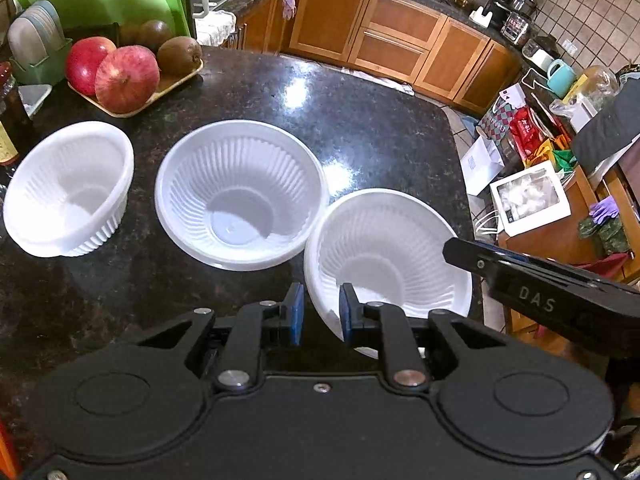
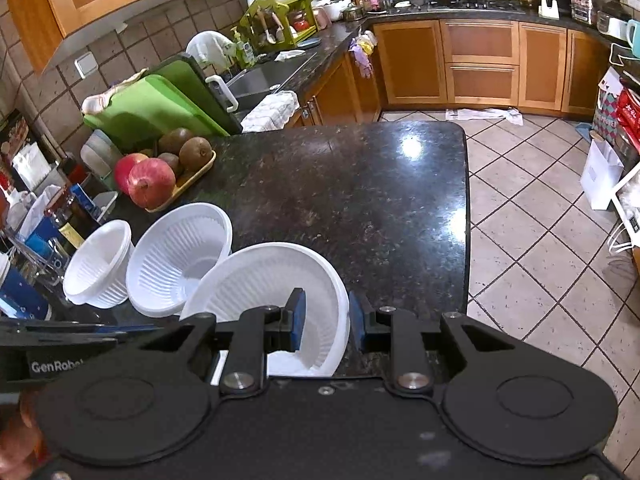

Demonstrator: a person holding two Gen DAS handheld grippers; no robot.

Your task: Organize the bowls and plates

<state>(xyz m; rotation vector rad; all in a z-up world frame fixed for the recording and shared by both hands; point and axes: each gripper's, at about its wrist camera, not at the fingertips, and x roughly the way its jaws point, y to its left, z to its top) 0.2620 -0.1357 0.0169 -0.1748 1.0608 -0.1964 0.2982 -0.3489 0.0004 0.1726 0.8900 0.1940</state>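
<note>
Three white ribbed plastic bowls stand in a row on the dark granite counter (image 1: 352, 120): a small one (image 1: 68, 188) at left, a middle one (image 1: 240, 192), and a wide one (image 1: 388, 252) at right. My left gripper (image 1: 321, 312) is open, its fingers astride the near left rim of the wide bowl. My right gripper (image 2: 327, 322) is open, its fingers astride the right rim of the wide bowl (image 2: 260, 284). The middle bowl (image 2: 180, 256) and small bowl (image 2: 100, 264) lie left of it. The right gripper's body (image 1: 560, 296) shows in the left wrist view.
A tray of apples and kiwis (image 1: 132, 72) sits at the counter's back left, with bottles and jars (image 2: 60, 216) along the left side. Green cutting boards (image 2: 152, 104) stand behind. The counter ends at the right edge (image 2: 466, 216) above tiled floor.
</note>
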